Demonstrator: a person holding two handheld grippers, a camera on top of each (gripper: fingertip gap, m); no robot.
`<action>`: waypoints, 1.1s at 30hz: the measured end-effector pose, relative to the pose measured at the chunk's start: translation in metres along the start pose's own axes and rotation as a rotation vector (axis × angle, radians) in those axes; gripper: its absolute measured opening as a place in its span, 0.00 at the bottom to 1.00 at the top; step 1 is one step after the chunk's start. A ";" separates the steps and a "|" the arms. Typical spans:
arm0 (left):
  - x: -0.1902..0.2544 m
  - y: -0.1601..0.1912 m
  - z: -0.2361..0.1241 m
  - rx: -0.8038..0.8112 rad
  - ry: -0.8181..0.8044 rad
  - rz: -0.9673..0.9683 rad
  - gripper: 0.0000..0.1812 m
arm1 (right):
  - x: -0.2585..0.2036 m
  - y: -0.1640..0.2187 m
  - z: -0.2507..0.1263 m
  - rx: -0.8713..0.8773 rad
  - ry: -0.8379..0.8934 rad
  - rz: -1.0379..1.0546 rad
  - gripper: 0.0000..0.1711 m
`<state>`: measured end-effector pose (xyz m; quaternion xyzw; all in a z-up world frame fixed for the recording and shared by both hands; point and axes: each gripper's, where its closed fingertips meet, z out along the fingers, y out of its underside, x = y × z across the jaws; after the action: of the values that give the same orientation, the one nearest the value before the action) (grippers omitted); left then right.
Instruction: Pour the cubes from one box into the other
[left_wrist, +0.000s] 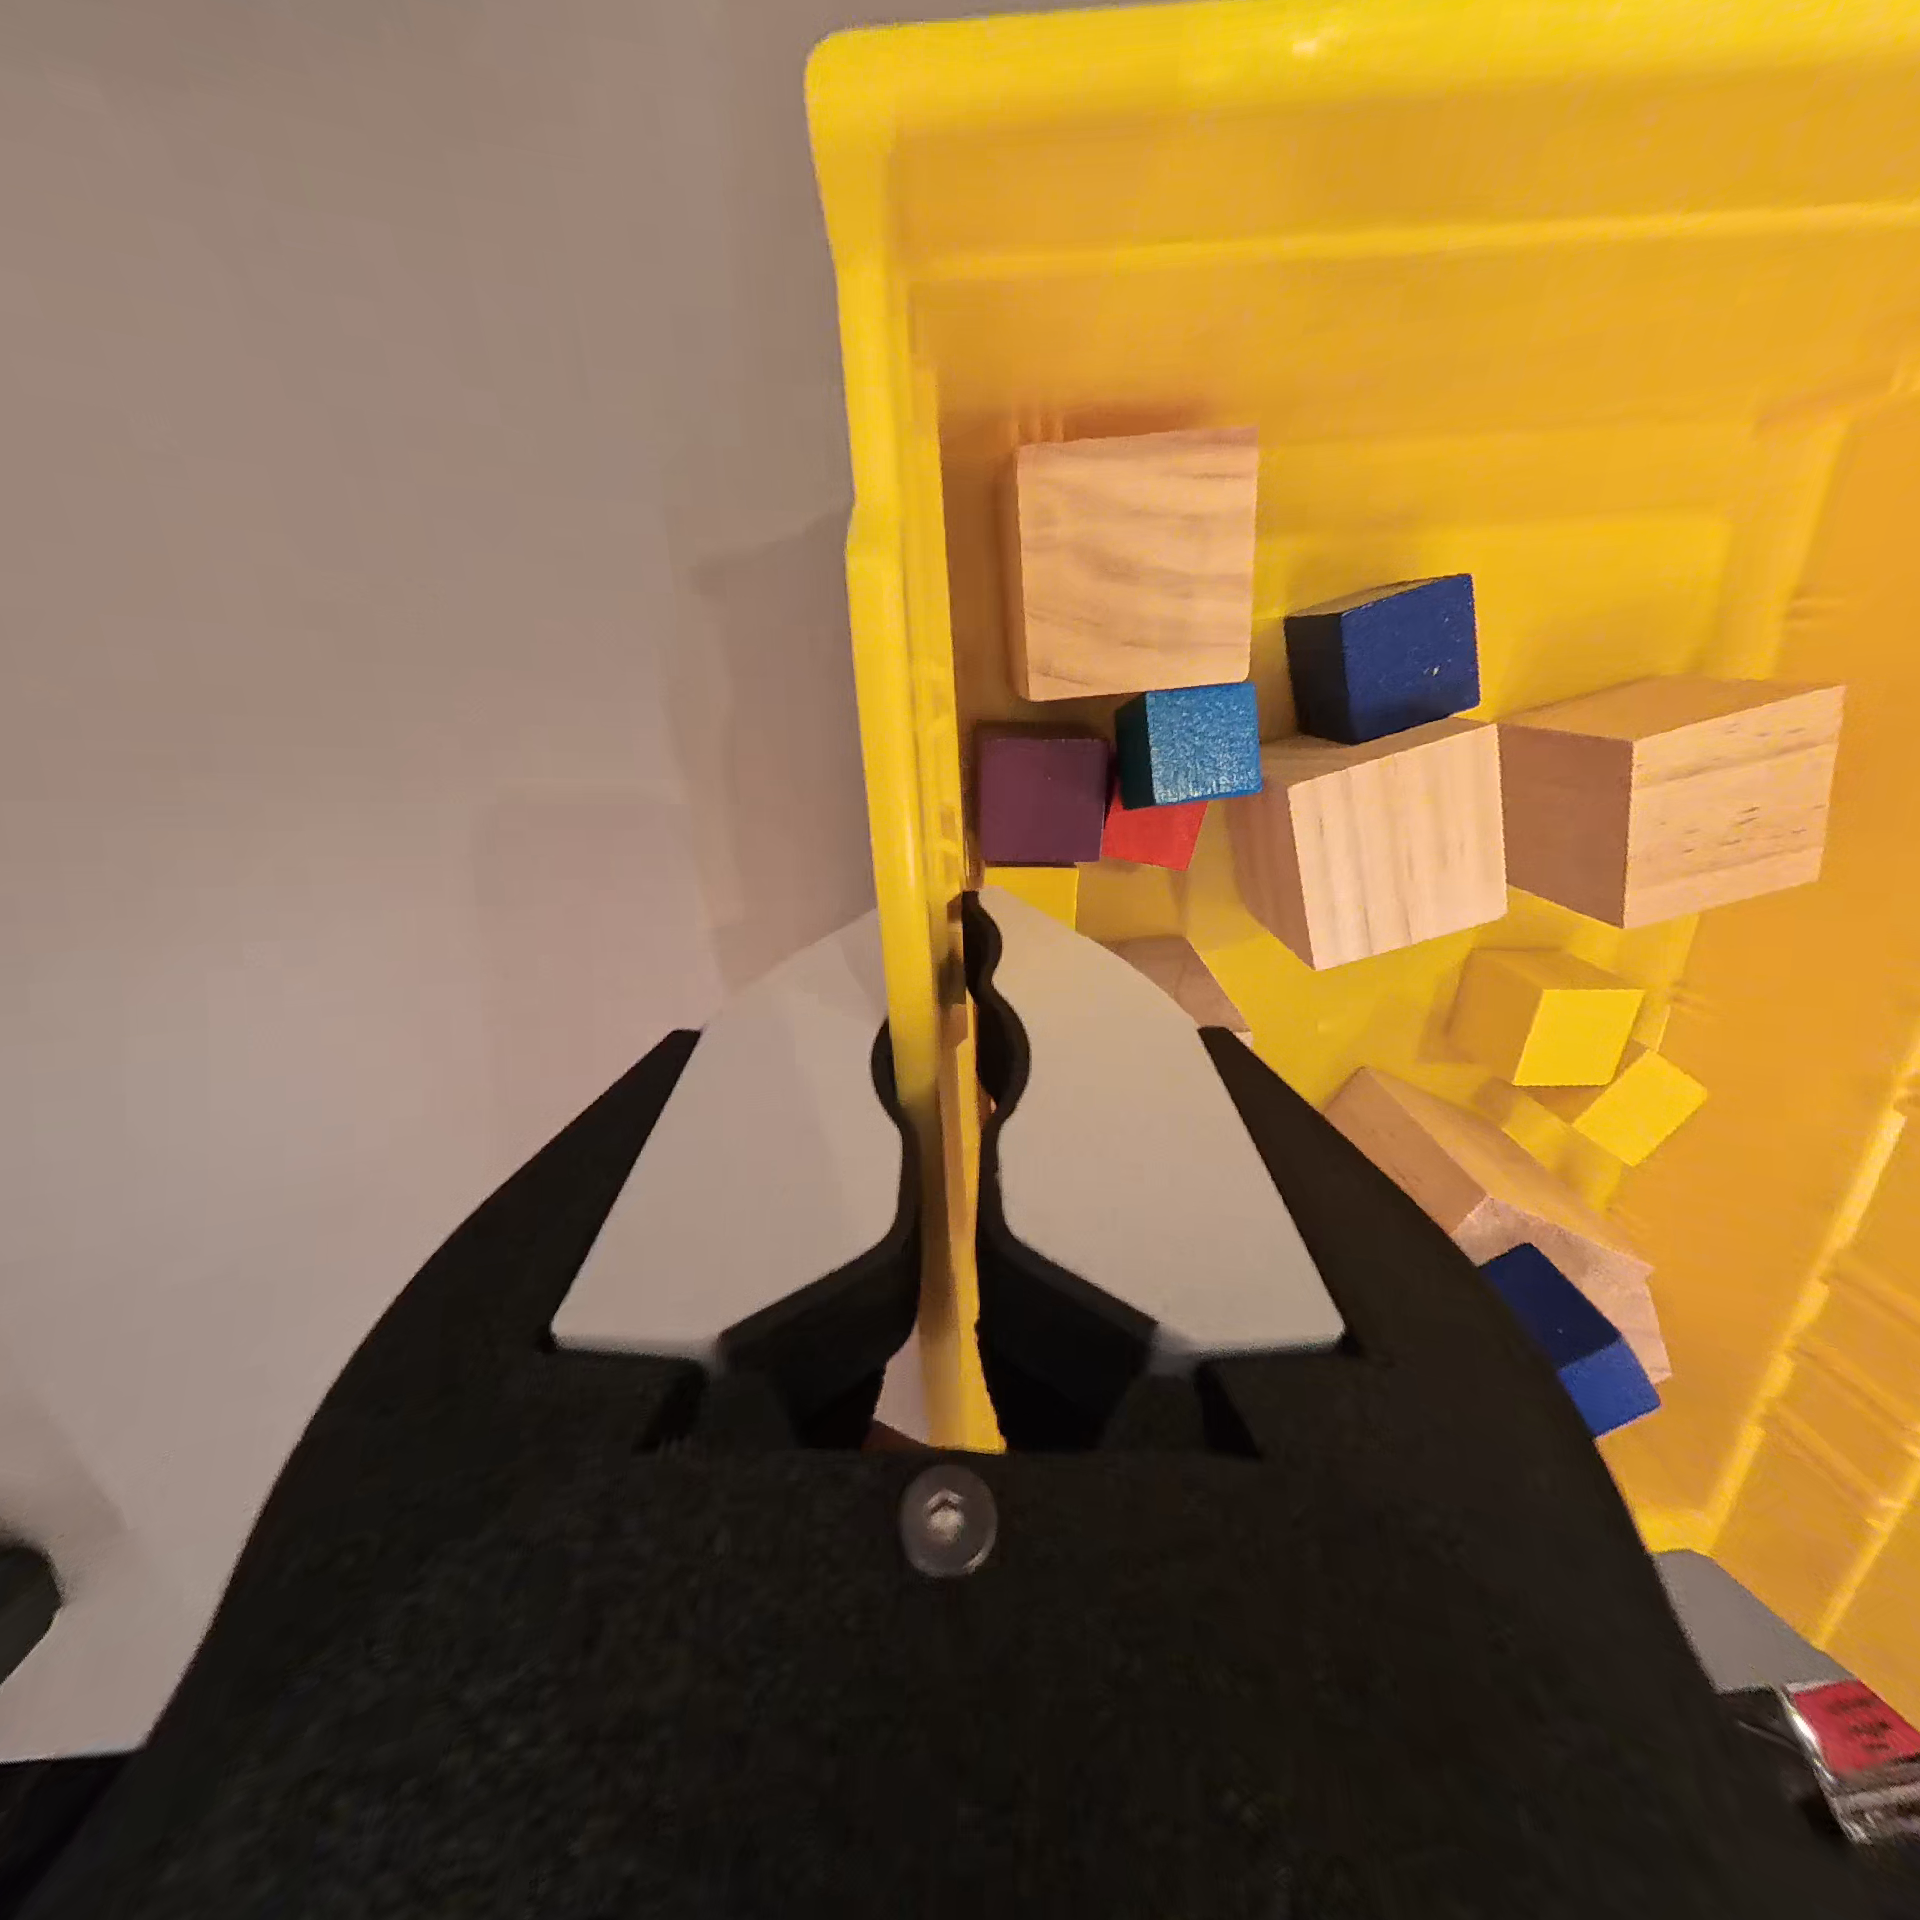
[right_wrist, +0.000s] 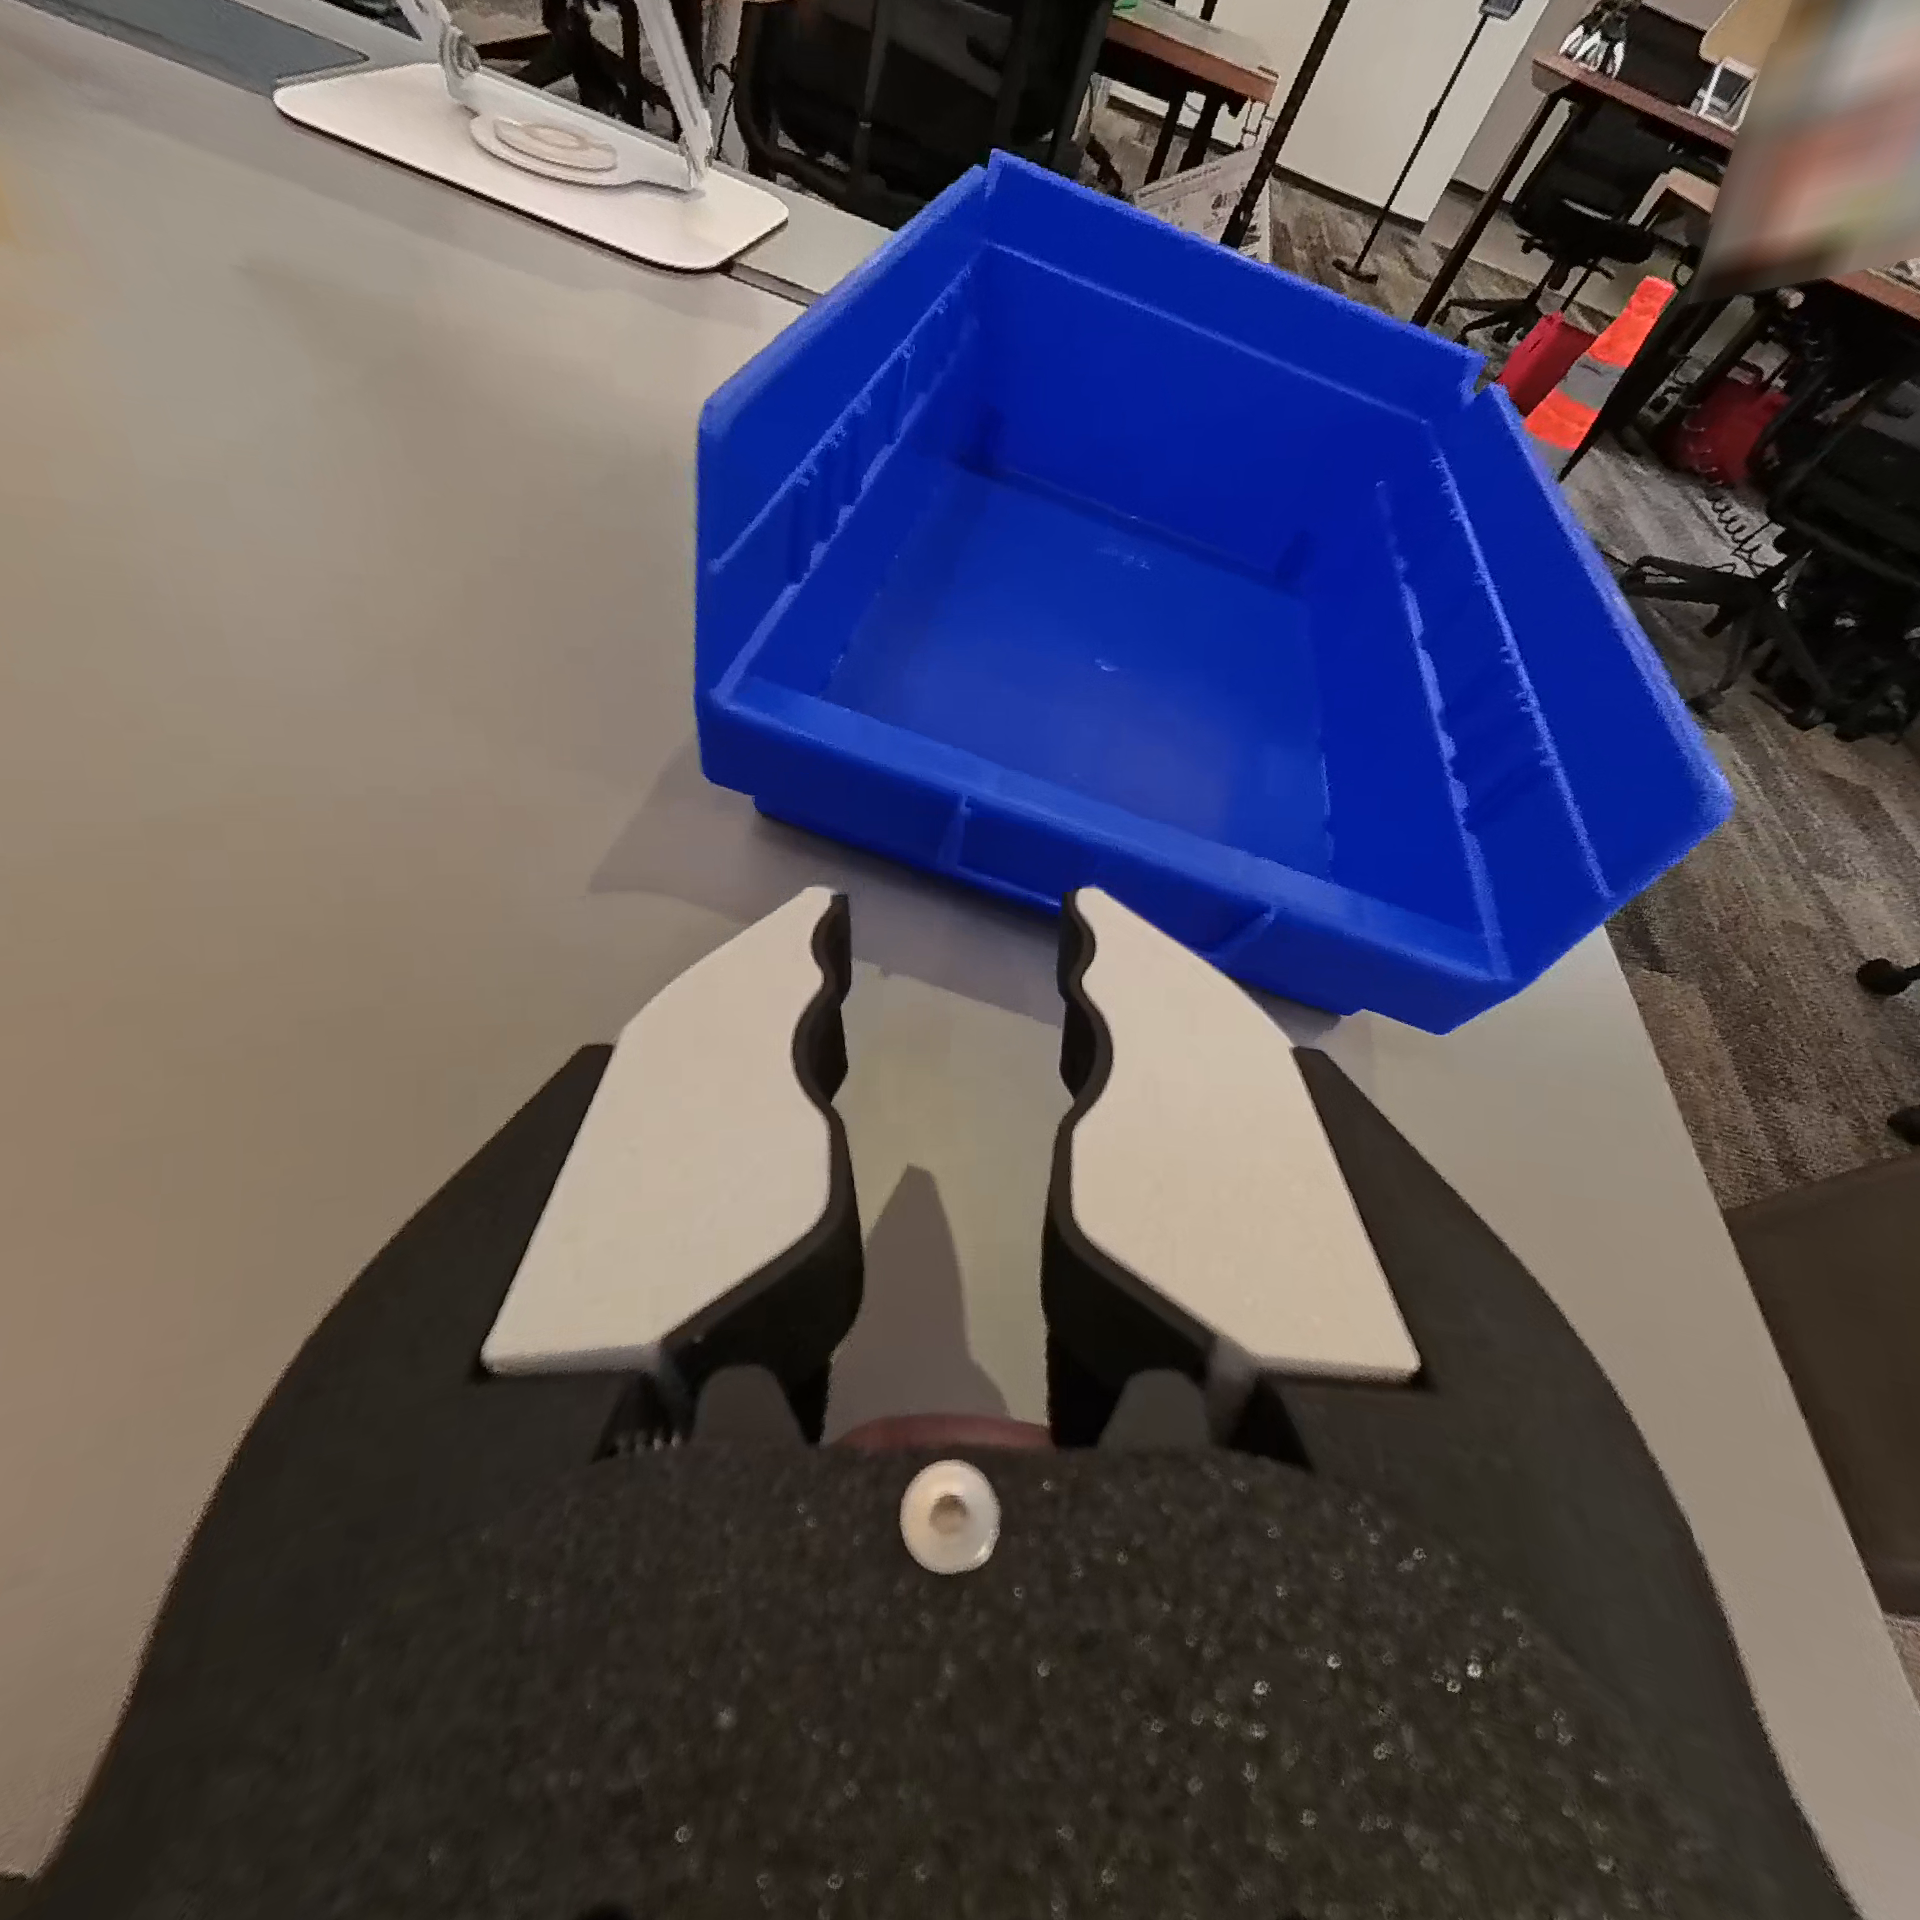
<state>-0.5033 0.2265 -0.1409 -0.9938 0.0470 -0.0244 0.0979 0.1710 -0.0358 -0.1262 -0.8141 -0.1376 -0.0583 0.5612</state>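
Grey tabletop (right_wrist: 312, 623) runs under both our grippers, and beyond its far edge we see an office floor with chairs, desks and an orange cone (right_wrist: 1600, 364).

Our left gripper (left_wrist: 940, 1039) is clamped on the side wall of the yellow box (left_wrist: 1351, 260), one finger outside the wall and the other inside it, the wall pinched thin between the pads. The box stretches ahead and to the right of this gripper, and its floor faces the camera almost flat on. Cubes lie just ahead and to the right of the inner finger: a purple cube (left_wrist: 1039, 800) right at the fingertip against the wall, a red cube (left_wrist: 1153, 831) and a light blue cube (left_wrist: 1190, 743) touching it, a dark blue cube (left_wrist: 1387, 655) further right, and three large plain wooden cubes (left_wrist: 1138, 561) around them. More cubes, small yellow cubes (left_wrist: 1574, 1034) among them, sit lower right, near the gripper body.

Our right gripper (right_wrist: 956, 935) points forward and down over the table with its jaws standing apart and nothing between them. The blue box (right_wrist: 1558, 623) sits just ahead of its fingertips and a little to the right, upright, its low front lip nearest us and its inside bare. Its right side reaches close to the table's right edge; open tabletop lies to the left of the gripper and the box.
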 end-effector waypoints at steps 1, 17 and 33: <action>0.000 0.000 0.000 0.010 -0.001 0.002 0.02 | -0.002 0.001 0.000 -0.009 -0.003 -0.006 0.22; -0.003 0.009 -0.001 0.035 0.022 0.048 0.02 | -0.374 -0.195 0.074 -0.460 -0.859 0.116 0.34; 0.006 0.009 0.000 0.002 0.066 0.051 0.03 | -0.431 -0.176 0.177 -1.048 -0.382 0.045 0.03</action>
<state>-0.4982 0.2174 -0.1421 -0.9908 0.0757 -0.0545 0.0976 -0.3027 0.1193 -0.1398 -0.9831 -0.1719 0.0417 0.0477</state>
